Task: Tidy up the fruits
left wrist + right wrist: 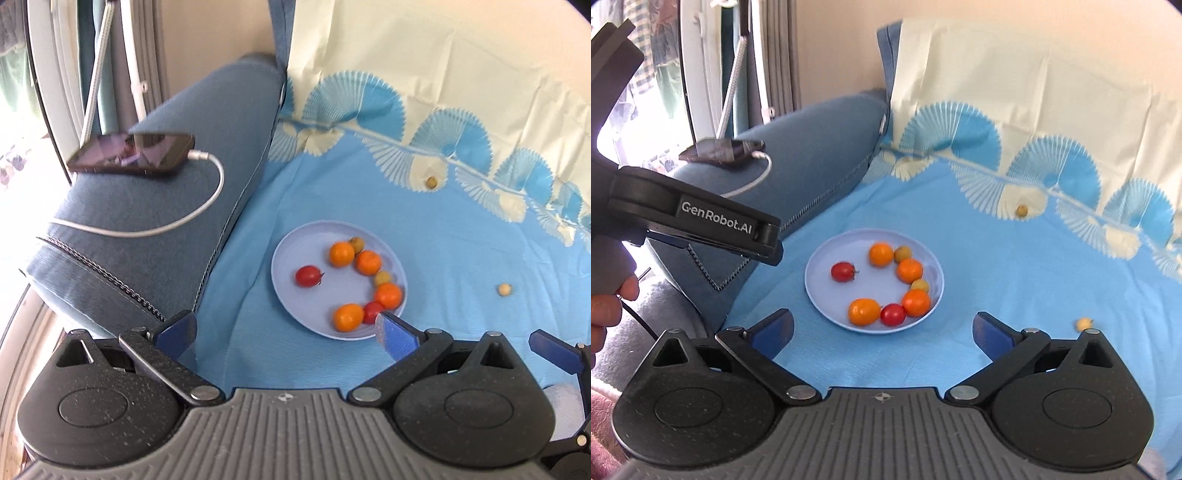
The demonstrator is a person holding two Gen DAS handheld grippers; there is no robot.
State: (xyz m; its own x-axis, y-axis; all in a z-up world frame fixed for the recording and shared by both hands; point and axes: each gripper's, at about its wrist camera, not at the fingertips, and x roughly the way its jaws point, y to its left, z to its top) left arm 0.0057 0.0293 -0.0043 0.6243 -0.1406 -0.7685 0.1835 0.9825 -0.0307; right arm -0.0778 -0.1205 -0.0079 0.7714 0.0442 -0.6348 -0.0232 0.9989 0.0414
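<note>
Both claws spread apart, empty: left gripper (286,334), right gripper (882,330). Eight fruits on plate (820,291), mid-cloth (1015,295). Two small yellowish fruits (1083,324) loose toward cloth's right and far edges.

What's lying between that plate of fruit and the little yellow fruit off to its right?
Nothing but bare blue cloth. In the right wrist view, the stretch from the plate to the yellow fruit holds no other object.

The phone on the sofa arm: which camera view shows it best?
The left wrist view: the phone appears large, with its screen and white cable plain. In the right wrist view it is smaller and farther away.
</note>
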